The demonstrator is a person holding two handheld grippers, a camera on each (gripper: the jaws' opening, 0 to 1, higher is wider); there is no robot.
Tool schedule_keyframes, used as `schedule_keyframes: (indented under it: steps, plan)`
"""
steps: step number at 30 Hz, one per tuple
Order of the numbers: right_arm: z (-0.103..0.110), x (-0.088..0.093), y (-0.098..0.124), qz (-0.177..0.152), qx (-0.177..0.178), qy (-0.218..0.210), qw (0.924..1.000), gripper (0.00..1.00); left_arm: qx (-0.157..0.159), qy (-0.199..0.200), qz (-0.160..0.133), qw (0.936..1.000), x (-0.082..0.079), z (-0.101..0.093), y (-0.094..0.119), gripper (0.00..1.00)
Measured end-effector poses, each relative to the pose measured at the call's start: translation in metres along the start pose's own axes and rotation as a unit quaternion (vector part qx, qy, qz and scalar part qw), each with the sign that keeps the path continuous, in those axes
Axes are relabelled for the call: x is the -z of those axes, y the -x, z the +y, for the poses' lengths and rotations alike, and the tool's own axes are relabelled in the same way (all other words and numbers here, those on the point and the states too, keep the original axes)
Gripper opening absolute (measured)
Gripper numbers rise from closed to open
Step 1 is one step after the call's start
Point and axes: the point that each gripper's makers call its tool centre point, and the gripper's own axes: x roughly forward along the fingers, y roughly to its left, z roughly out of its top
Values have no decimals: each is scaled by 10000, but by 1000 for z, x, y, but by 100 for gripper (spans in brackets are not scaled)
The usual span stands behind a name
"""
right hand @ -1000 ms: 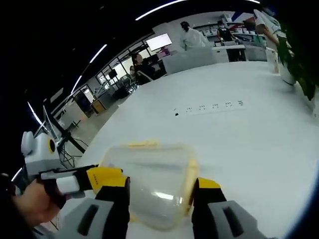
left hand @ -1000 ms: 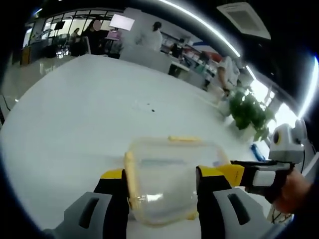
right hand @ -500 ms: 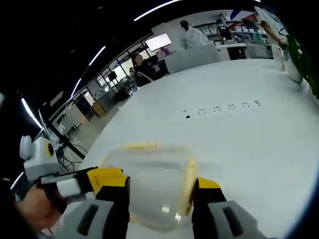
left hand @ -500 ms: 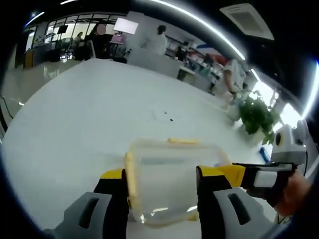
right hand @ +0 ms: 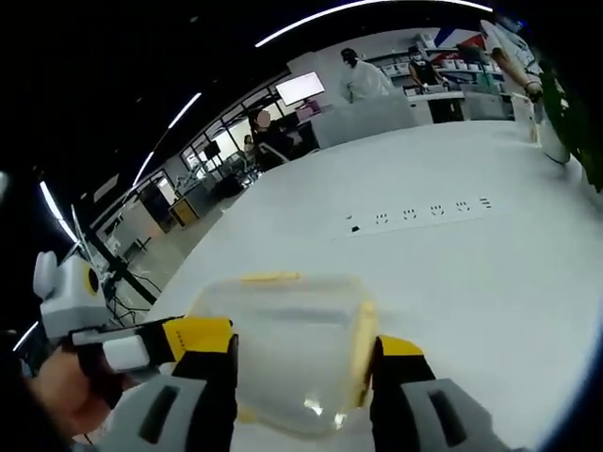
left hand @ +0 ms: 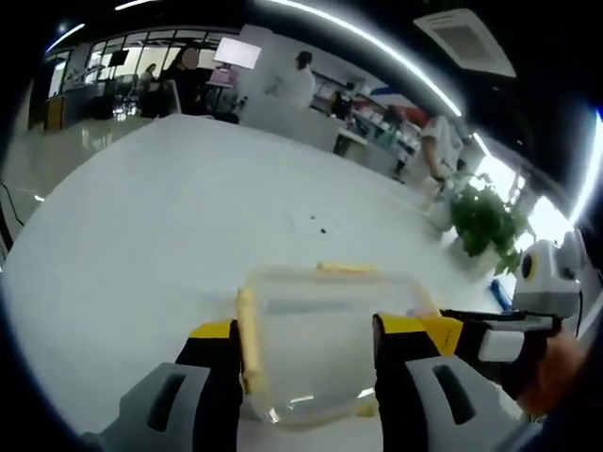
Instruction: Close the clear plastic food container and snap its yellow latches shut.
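- Clear plastic food container [left hand: 325,348] sits on the white table [left hand: 141,235], lid on and lying flat as far as both views show.
- Left gripper [left hand: 306,377]: jaws straddle the container, one at each side wall. Whether they press the walls or merely stand beside them — cannot tell.
- Right gripper [right hand: 301,381]: same posture from the opposite side, jaws flanking the container; contact also cannot be told. In the left gripper view its yellow-tipped jaw comes in from the right, close by the container's right edge.
- Yellow latches: far latch [left hand: 347,267] lies along the far rim; left-side latch [left hand: 247,330] runs down beside the left jaw. In the right gripper view a latch [right hand: 363,334] lies against the right wall, another [right hand: 270,278] at the far rim.
- Progress, as judged: closing the lid looks done. The latches lie close to the walls, but whether each has clicked home is not readable here.
- Remaining, as judged: confirm or press each latch until seated — the near ones are hidden behind the jaws.
- Background: potted plant [left hand: 480,221] at the table's far right; people at desks beyond.
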Motion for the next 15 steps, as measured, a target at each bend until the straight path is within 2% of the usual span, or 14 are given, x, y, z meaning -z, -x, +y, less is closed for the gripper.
schedule_keyframes:
  steps: [2, 6, 8, 10, 12, 14, 15]
  plan:
    - [-2, -1, 1, -9, -20, -16, 10000, 57, -8, -393, -66, 9992, -3, -2, 2, 55]
    - [0, -14, 6, -246, -38, 162, 9996, 61, -126, -600, -71, 9981, -7, 1, 4, 53]
    - [4, -17, 7, -276, -56, 258, 9993, 66, -239, -882, -20, 9958, -7, 4, 10, 58]
    - [5, -19, 11, -308, -22, 317, 9990, 69, -274, -836, -18, 9961, -8, 9, 13, 64]
    - [3, -23, 17, -424, 53, 336, 9985, 72, -316, -779, -60, 9964, -12, 12, 21, 67]
    - [6, -28, 22, -607, 15, 311, 9977, 82, -480, -961, -183, 9940, -19, 17, 30, 72]
    - [6, -27, 24, -598, 14, 327, 9977, 87, -515, -1014, -240, 9932, -21, 18, 34, 76]
